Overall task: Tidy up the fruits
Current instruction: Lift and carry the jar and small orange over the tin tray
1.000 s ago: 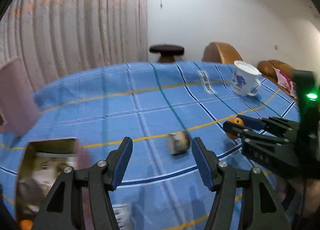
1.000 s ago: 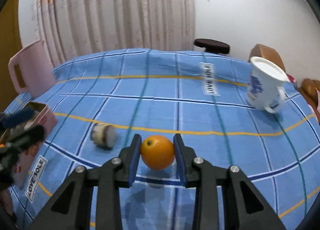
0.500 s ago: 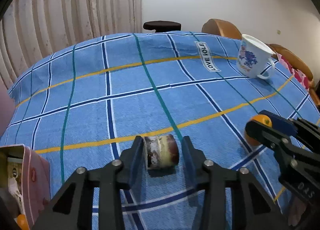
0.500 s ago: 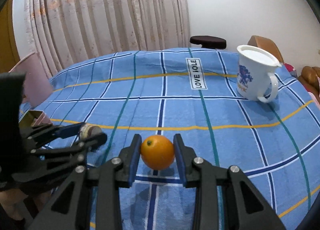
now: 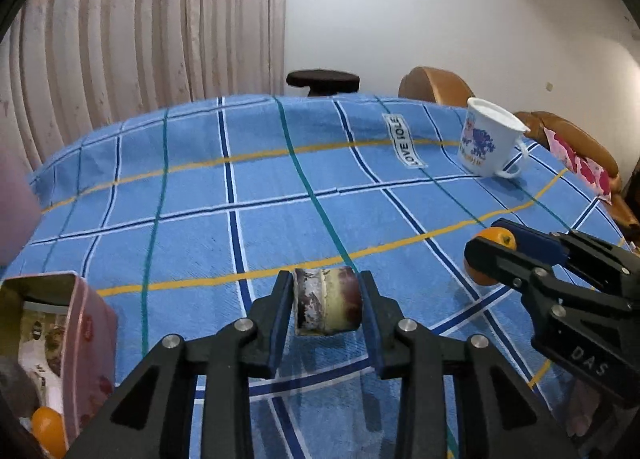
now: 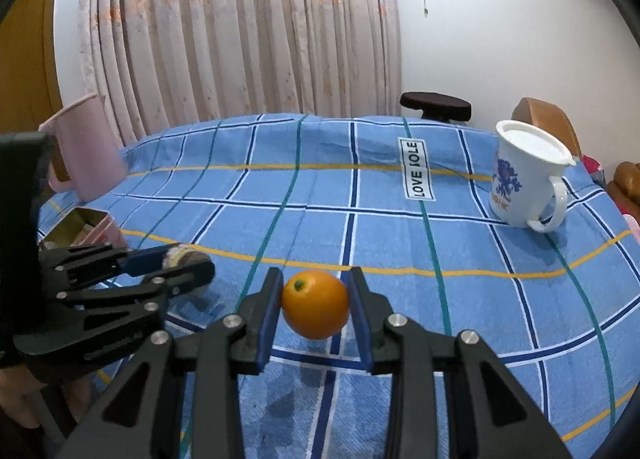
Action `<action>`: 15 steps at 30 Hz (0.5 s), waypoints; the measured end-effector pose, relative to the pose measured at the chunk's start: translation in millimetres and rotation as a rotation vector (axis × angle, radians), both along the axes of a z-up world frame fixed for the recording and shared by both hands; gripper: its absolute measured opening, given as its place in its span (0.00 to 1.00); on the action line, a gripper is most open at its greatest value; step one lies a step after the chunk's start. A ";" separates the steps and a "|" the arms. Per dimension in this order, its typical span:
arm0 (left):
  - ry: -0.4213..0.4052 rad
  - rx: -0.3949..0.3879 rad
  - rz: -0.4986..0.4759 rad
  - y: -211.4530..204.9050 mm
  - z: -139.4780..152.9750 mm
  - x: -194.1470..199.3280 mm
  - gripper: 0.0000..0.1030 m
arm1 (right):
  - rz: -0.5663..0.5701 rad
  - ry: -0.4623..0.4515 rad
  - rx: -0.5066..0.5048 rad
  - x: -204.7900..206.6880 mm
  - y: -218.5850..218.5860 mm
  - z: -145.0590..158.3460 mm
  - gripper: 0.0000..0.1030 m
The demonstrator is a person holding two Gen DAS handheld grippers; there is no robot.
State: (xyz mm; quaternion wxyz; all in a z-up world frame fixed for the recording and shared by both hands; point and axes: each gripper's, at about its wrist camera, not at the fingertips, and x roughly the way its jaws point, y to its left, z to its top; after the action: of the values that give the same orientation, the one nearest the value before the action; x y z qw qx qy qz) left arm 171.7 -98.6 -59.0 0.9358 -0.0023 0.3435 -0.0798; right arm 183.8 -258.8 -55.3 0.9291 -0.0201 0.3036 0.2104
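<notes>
- The left gripper point(image 5: 325, 309) has its jaws clamped on a short brown-and-cream cylinder point(image 5: 327, 301). The cylinder lies crosswise between the pads, with both ends touching them.
- The right gripper point(image 6: 315, 305) has its jaws clamped on an orange point(image 6: 315, 303). The orange sits between the pads, stem dimple up and to the left.
- Both items are at or just above the blue checked surface point(image 5: 200, 227); contact cannot be determined.
- An open pink tin point(image 5: 60, 343) stands left of the left jaws, with a second orange point(image 5: 48, 429) inside.
- A white mug point(image 6: 528, 175) stands well ahead and right of the right jaws.
</notes>
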 end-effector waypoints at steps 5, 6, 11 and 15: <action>-0.051 -0.015 0.027 7.4 6.8 -8.3 0.33 | 0.008 -0.042 0.018 -6.9 -1.0 4.4 0.35; -0.061 -0.014 0.032 8.3 7.7 -9.9 0.33 | 0.008 -0.051 0.021 -8.7 -1.7 5.5 0.35; -0.105 0.004 0.035 5.0 11.8 -17.6 0.33 | 0.012 -0.086 0.047 -14.3 -5.5 8.8 0.35; -0.135 0.018 0.039 3.7 14.0 -22.7 0.33 | 0.012 -0.104 0.067 -17.5 -8.7 10.9 0.35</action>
State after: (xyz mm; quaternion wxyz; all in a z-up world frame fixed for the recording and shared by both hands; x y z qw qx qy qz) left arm 149.0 -94.9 -45.0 0.9581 0.0048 0.2802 -0.0584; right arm 166.3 -267.4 -44.4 0.9424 -0.0016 0.2478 0.2247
